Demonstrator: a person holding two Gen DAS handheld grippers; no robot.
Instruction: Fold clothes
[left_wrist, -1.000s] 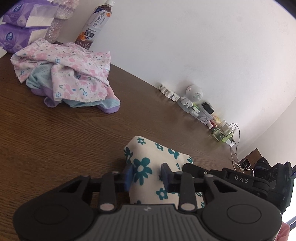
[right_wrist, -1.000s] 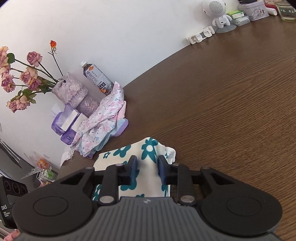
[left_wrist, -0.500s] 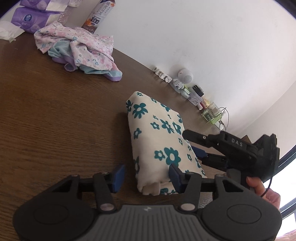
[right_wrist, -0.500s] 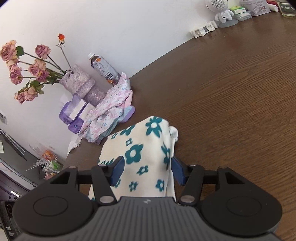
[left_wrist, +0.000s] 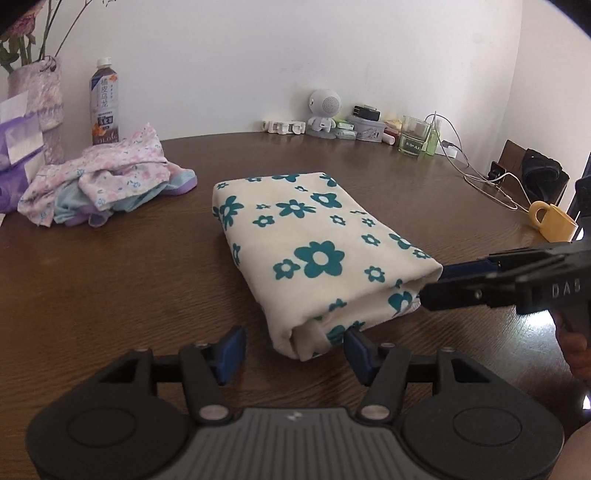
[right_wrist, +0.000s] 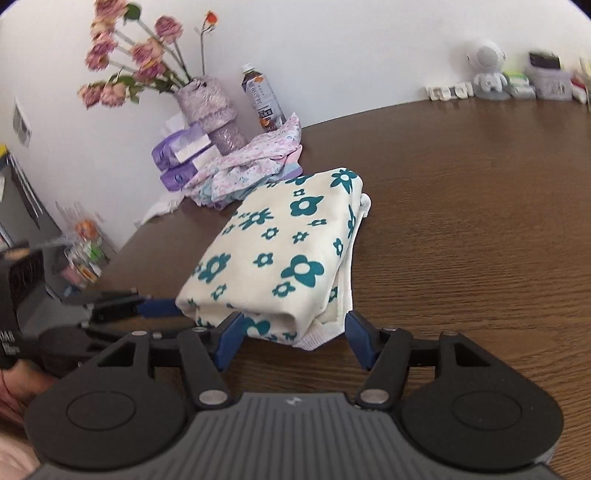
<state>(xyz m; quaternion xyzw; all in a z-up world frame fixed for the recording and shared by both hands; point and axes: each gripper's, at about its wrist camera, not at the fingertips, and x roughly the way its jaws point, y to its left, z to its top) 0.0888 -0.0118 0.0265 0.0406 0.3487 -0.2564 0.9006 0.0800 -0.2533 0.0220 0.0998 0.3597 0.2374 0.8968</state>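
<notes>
On the brown wooden bench (left_wrist: 110, 280) we find a folded cream cloth with teal flowers (left_wrist: 314, 236), soft and limp; left gripper (left_wrist: 293, 349) and right gripper (right_wrist: 291, 338) both gape, empty, at its near corners.

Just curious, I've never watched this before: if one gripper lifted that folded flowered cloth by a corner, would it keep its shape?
Probably not. The flowered cloth is soft, loosely stacked layers, so it would likely sag and unfold. It looks light. Pushed across the table, it might bunch rather than slide.
</notes>
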